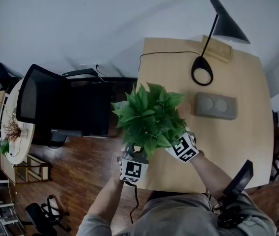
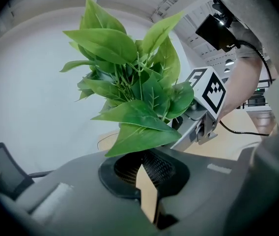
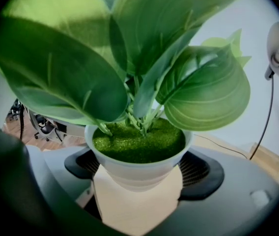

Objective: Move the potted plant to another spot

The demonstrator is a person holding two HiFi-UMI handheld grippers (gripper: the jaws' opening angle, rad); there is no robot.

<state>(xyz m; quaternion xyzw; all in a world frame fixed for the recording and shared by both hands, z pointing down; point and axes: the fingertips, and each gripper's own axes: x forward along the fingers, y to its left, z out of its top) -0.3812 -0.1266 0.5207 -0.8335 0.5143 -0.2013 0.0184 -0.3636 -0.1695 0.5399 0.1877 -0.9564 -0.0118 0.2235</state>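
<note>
The potted plant [image 1: 149,114] has broad green leaves and a white pot [image 3: 137,168] topped with green moss. It stands over the near left part of the wooden table [image 1: 237,141], and its foliage hides the pot in the head view. My right gripper [image 1: 183,146] is shut on the pot, with one dark pad on each side of it. My left gripper [image 1: 132,168] sits just left of the plant, under the leaves. In the left gripper view its jaws nearly meet, with only a sliver of table between them. I cannot tell whether the pot rests on the table.
A black desk lamp [image 1: 223,28] with a round base [image 1: 202,71] stands at the far side, its cable [image 1: 169,53] running left. A grey box [image 1: 215,106] lies right of the plant. A black office chair [image 1: 41,102] stands left of the table.
</note>
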